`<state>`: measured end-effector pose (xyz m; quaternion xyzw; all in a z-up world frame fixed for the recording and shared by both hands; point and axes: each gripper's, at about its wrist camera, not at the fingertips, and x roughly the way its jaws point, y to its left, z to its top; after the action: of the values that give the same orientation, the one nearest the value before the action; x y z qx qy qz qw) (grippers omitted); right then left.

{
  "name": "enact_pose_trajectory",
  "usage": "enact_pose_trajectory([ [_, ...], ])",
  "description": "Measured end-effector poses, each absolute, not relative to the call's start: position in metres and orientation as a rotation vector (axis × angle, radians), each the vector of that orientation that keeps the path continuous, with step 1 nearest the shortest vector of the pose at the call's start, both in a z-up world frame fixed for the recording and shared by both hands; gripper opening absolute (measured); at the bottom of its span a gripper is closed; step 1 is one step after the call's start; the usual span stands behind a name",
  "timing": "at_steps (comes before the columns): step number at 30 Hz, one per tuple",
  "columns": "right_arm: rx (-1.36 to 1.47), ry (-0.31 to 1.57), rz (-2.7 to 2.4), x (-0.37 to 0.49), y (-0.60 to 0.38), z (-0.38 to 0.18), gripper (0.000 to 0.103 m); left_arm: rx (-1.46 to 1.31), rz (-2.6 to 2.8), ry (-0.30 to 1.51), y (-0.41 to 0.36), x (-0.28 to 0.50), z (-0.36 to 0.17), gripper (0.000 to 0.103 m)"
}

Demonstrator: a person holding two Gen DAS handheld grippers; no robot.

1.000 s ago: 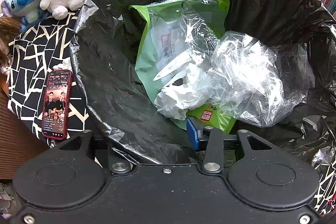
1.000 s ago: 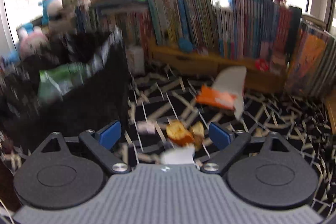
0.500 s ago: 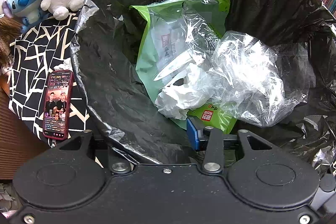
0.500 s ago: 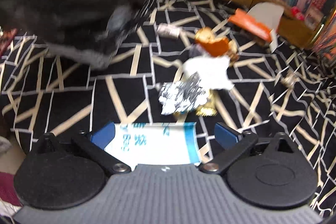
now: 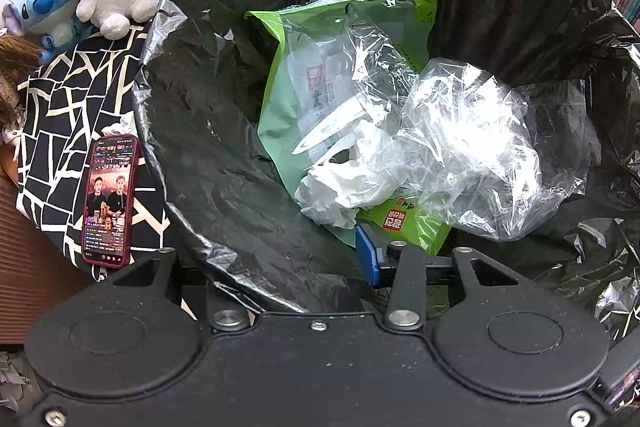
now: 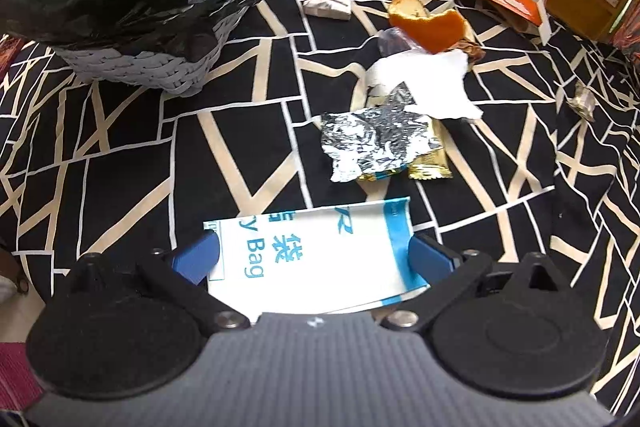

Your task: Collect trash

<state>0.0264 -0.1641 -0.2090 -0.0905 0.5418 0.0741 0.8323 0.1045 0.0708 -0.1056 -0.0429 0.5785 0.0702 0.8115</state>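
Since the earlier frames, the right gripper [image 6: 314, 253] has been brought down from facing the bookshelves to hang low over the patterned cloth [image 6: 120, 163], while the left gripper [image 5: 304, 271] has been kept where it was. The right jaws are spread as wide as they go, and a white-and-blue paper bag [image 6: 316, 251] lies flat on the cloth between the blue pads, its long axis running across from pad to pad; nothing is gripped yet. A foil wrapper [image 6: 372, 143] and orange peel [image 6: 430, 27] lie farther ahead. The left jaws are partly closed on the near rim of the black bin liner [image 5: 240, 187], with discarded plastic already inside. The right hand is judged nearer the bag.
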Motion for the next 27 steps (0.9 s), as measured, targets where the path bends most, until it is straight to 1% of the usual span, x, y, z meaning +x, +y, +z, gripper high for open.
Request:
enact_pose_trajectory([
  [11, -0.176, 1.136, 0.159, 0.024, -0.162, -0.210, 0.103, -0.092, 0.149, 1.236, 0.071, 0.105, -0.105, 0.042],
  [14, -0.167, 1.161, 0.204, 0.024, -0.160, -0.210, 0.103, -0.092, 0.149, 1.236, 0.071, 0.105, -0.105, 0.042],
  [18, -0.232, 1.160, 0.219, 0.020, -0.152, -0.215, 0.103, -0.092, 0.147, 1.236, 0.071, 0.105, -0.105, 0.042],
  [24, -0.225, 1.170, 0.225, 0.020, -0.153, -0.214, 0.103, -0.093, 0.146, 1.236, 0.071, 0.105, -0.105, 0.042],
  [26, -0.223, 1.180, 0.230, 0.022, -0.153, -0.214, 0.100, -0.093, 0.146, 1.236, 0.071, 0.105, -0.105, 0.042],
  [27, -0.218, 1.184, 0.233, 0.022, -0.153, -0.213, 0.098, -0.093, 0.145, 1.236, 0.071, 0.105, -0.105, 0.042],
])
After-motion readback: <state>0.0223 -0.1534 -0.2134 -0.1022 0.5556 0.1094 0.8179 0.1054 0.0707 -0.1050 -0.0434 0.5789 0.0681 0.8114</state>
